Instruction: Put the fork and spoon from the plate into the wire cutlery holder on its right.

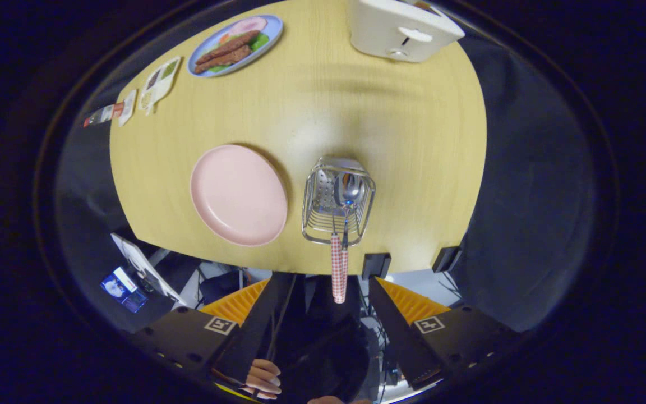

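The gripper (323,292) is wide open and holds nothing. Just ahead of its fingers, the spoon (349,191) and fork (335,269) stand in the wire cutlery holder (314,207). The pink plate (239,193) sits beside the holder.

Staged kitchen booth: wooden counter (401,146) with toaster (398,28), food plate (236,45), dark cloth walls.
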A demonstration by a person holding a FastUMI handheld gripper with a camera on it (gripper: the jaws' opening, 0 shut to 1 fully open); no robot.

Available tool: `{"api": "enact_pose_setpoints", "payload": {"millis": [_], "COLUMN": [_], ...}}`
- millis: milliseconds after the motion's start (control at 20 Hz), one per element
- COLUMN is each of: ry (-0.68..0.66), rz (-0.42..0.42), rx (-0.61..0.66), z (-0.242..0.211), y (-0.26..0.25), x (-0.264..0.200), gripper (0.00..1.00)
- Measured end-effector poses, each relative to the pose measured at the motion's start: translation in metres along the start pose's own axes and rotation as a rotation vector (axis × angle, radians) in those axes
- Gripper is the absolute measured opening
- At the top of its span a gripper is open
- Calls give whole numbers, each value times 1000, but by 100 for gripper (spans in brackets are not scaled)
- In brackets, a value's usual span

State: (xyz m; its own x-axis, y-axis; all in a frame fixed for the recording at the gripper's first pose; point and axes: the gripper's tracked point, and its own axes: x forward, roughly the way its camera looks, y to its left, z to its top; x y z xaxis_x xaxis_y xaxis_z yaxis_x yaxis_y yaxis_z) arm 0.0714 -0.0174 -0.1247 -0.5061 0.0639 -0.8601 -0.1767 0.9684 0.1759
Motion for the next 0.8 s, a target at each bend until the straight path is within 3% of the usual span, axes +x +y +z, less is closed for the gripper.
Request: {"api": "enact_pose_setpoints", "payload": {"millis": [150, 350, 600, 800], "ry": [-260, -752, -1210, -1558], "rz": [21, -44, 79, 54], "rx": [-7, -9, 58, 99], "z": [-3, -4, -49, -84], "y": [1, -16, 9, 11], "x": [-23, -58, -104, -149], "gripper": [97, 98, 97, 97]}}
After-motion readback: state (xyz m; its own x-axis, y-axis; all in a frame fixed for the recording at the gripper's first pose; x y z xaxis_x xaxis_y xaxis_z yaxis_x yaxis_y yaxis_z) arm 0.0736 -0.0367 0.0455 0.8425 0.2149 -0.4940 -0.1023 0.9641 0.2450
